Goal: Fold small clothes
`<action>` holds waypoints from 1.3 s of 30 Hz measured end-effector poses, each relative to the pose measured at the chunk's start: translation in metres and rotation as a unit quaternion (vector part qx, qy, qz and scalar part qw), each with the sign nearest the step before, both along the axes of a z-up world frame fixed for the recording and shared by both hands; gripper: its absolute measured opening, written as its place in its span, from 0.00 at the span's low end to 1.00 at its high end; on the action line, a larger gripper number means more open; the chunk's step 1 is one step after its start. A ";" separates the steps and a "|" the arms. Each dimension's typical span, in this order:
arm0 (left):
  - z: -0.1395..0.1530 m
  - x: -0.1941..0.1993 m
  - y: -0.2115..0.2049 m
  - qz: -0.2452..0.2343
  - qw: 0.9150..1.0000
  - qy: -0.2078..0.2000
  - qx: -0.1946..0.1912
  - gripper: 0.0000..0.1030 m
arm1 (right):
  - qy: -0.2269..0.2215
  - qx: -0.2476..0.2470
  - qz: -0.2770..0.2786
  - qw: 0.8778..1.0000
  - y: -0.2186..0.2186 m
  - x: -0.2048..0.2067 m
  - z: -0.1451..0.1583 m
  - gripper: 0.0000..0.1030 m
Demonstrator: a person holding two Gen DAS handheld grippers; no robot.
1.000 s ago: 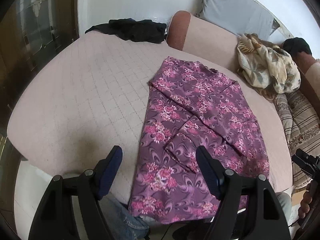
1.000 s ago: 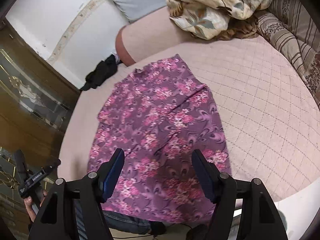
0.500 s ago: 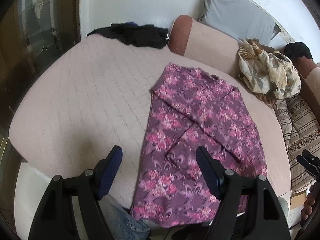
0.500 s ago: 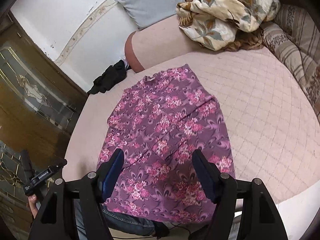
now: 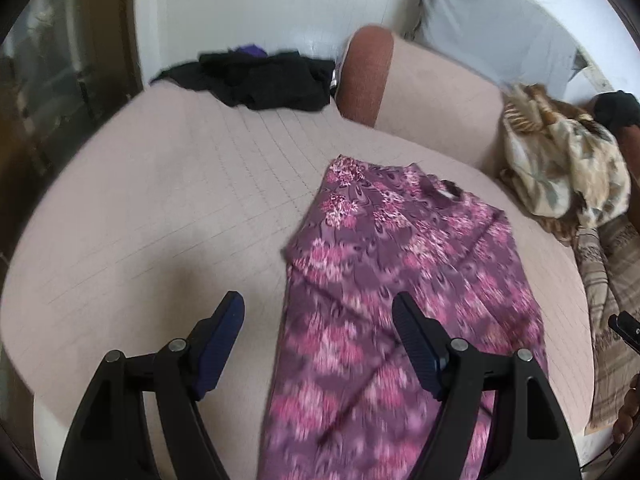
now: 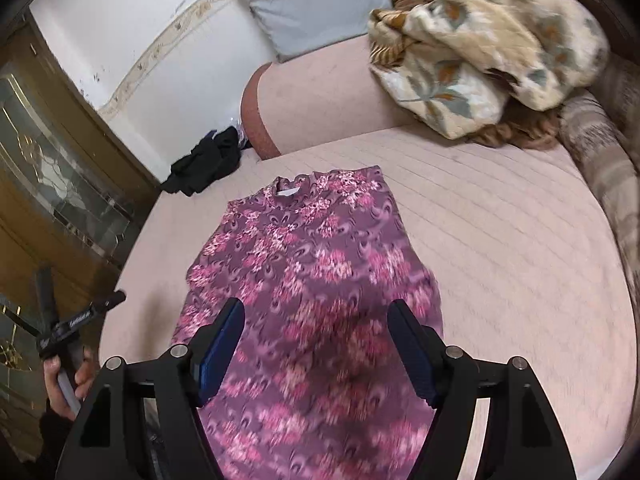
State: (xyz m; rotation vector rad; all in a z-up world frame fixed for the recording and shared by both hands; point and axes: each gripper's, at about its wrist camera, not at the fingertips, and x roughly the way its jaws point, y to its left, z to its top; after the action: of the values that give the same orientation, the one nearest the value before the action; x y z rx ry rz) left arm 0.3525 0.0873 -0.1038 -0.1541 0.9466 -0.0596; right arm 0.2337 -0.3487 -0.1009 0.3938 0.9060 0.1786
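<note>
Garment: your purple floral top (image 5: 404,280) lies flat on the pink quilted bed (image 5: 160,208), neckline at the far end, hem toward you.
Left gripper: your left gripper (image 5: 318,316) hovers above the top's left edge; one finger over bare quilt, the other over the fabric. Jaws spread wide, nothing between the pads.
Right gripper: your right gripper (image 6: 316,320) hangs over the top's lower half, both fingers above cloth. Jaws are opening, gripping nothing.
Surroundings: black clothes (image 5: 260,80) near the far corner, floral blanket (image 6: 480,48) by the bolster.
Change: a second ago both views showed more of the hem; the collar label now shows.
</note>
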 end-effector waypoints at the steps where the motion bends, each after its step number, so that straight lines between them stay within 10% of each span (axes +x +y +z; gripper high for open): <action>1: -0.008 0.018 -0.002 0.001 1.000 0.008 0.004 0.73 | 0.006 -0.003 0.004 1.000 0.000 0.015 -0.005 0.76; 22: -0.112 0.281 -0.024 -0.005 0.996 0.089 -0.016 0.73 | 0.141 0.030 -0.012 0.989 -0.054 0.316 -0.157 0.54; 26: -0.117 0.291 -0.042 -0.019 0.997 0.072 0.023 0.63 | 0.144 0.009 -0.001 0.990 -0.045 0.326 -0.167 0.42; 30: -0.113 0.286 -0.058 -0.067 0.996 0.060 0.022 0.06 | 0.155 -0.039 -0.002 0.987 -0.036 0.332 -0.168 0.09; 33: -0.099 0.272 -0.064 -0.081 0.994 0.049 0.059 0.06 | 0.152 -0.053 0.005 0.987 -0.032 0.328 -0.156 0.08; 39: -0.011 0.186 -0.031 -0.096 0.995 -0.033 -0.020 0.05 | 0.098 -0.039 0.019 0.994 -0.034 0.265 -0.083 0.08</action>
State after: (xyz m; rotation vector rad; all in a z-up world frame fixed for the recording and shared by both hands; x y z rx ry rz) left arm 0.5384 0.0560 -0.1149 -0.0969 0.8928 -0.2607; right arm 0.4986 -0.3832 -0.1840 0.3247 1.1116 0.1398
